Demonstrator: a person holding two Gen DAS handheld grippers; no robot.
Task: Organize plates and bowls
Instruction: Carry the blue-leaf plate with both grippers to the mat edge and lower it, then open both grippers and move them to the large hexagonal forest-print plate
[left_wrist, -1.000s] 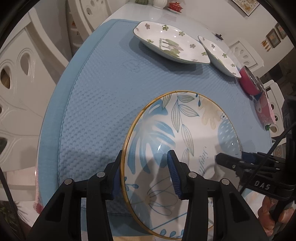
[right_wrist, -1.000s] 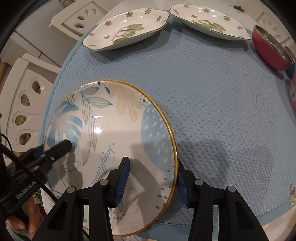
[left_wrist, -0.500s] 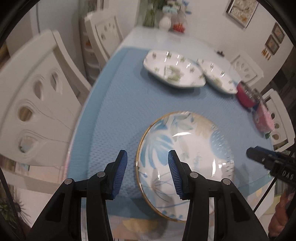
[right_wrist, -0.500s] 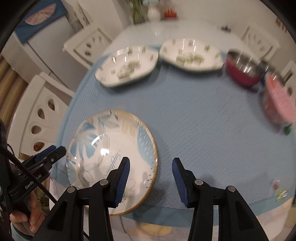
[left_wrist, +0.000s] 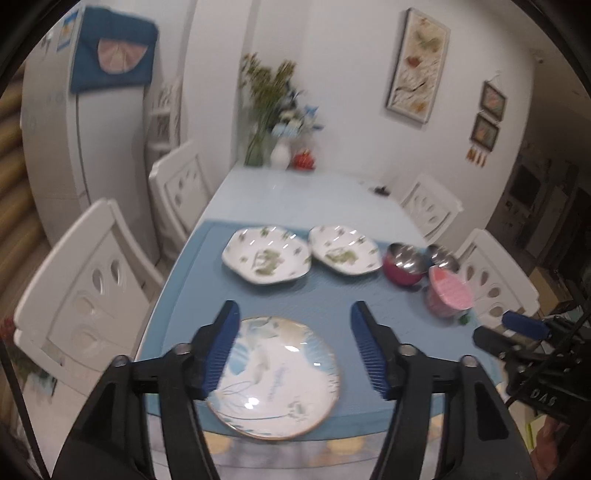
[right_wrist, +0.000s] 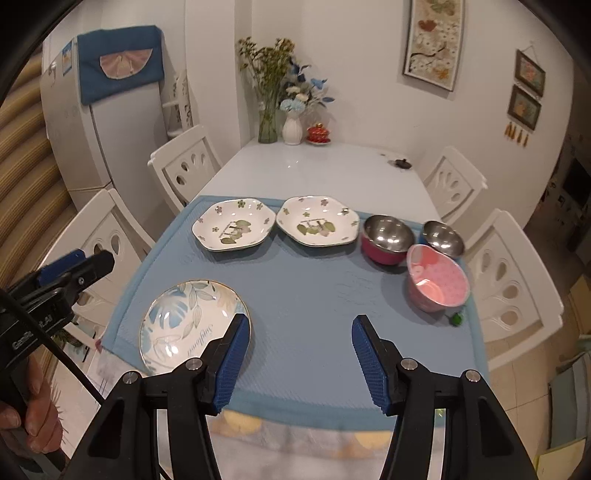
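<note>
Leaf plate on mat, below both tongs, untouched; both tongs just spreading, empty.

plates: 3 | bowls: 3 | chairs: 4

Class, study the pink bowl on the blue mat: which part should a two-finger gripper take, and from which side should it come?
Grip the pink bowl by its rim, one finger inside, one outside. It sits tilted, its mouth tipped toward the camera, so the near rim looks most exposed. Approaching from the near side should also avoid the red bowl and steel bowl crowding it behind.
</note>
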